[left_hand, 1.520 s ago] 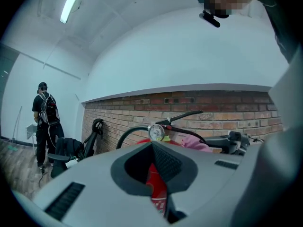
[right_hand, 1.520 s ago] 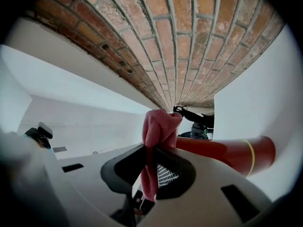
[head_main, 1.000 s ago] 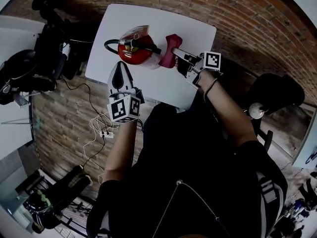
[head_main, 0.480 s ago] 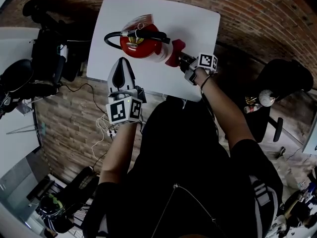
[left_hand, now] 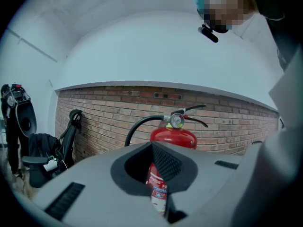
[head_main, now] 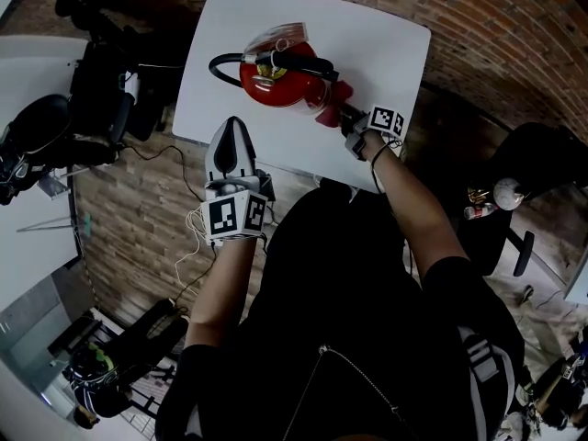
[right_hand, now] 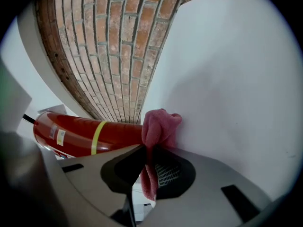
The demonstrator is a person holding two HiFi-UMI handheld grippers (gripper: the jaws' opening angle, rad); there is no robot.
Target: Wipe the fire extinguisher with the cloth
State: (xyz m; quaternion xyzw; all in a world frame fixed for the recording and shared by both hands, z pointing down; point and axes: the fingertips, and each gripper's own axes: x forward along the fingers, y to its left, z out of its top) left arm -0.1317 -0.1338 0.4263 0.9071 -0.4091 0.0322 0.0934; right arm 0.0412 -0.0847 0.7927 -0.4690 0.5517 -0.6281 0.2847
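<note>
A red fire extinguisher [head_main: 287, 79] with a black hose stands upright on the white table [head_main: 386, 44]. A pink cloth [head_main: 332, 110] rests against its right side, low on the body. My right gripper [head_main: 350, 120] is shut on that cloth. In the right gripper view the cloth [right_hand: 160, 126] bunches up between the red cylinder [right_hand: 85, 134] and the tabletop [right_hand: 232, 74], with my right gripper [right_hand: 151, 171] clamped on its tail. My left gripper [head_main: 230, 147] hangs at the table's near edge, shut and empty. It points at the extinguisher [left_hand: 173, 137] without touching it.
Black bags and a chair [head_main: 96, 90] crowd the floor left of the table. White cables [head_main: 195, 220] lie on the brick floor below my left gripper. A dark office chair [head_main: 542, 159] stands to the right. A second white table [head_main: 28, 219] is at the far left.
My right gripper has drawn the cloth along the extinguisher's right side, toward the table's near edge. The left gripper has stayed shut near the table's front.
</note>
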